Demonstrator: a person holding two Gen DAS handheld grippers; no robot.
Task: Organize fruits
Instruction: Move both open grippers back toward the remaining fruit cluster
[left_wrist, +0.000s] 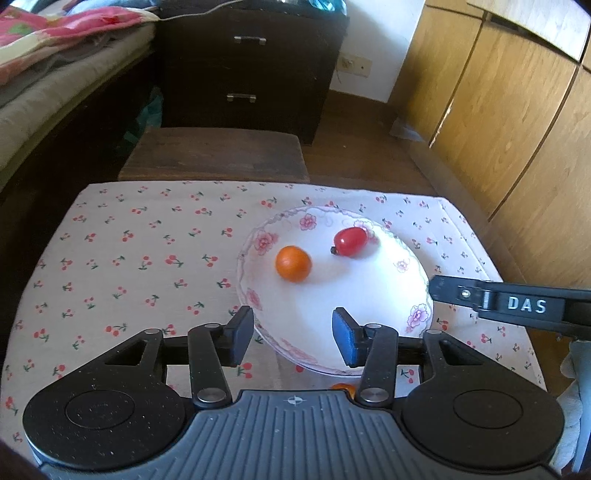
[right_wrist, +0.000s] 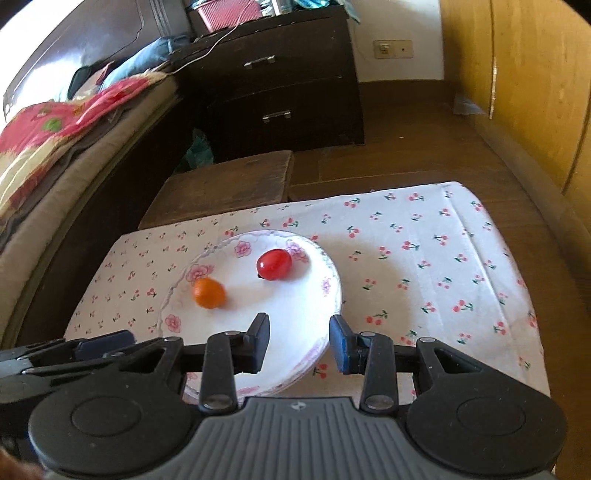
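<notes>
A white plate with pink flowers (left_wrist: 417, 314) stands on a cherry-print cloth (left_wrist: 129, 258). On it lie a small orange fruit (left_wrist: 293, 263) and a red cherry tomato (left_wrist: 351, 240), apart from each other. My left gripper (left_wrist: 291, 338) hovers over the plate's near rim, open, with nothing between its pads. Under its body a second orange fruit (left_wrist: 342, 387) peeks out on the cloth. In the right wrist view my right gripper (right_wrist: 298, 341) hangs over the plate's (right_wrist: 288, 306) near right rim, jaws a little apart and empty. The orange fruit (right_wrist: 209, 292) and tomato (right_wrist: 274, 264) lie beyond it.
The cloth (right_wrist: 424, 258) covers a low table. A dark wooden stool (left_wrist: 214, 155) stands behind it, then a dark drawer chest (left_wrist: 247, 66). A bed with bedding (left_wrist: 44, 74) runs along the left and wooden cabinet doors (left_wrist: 517, 110) along the right.
</notes>
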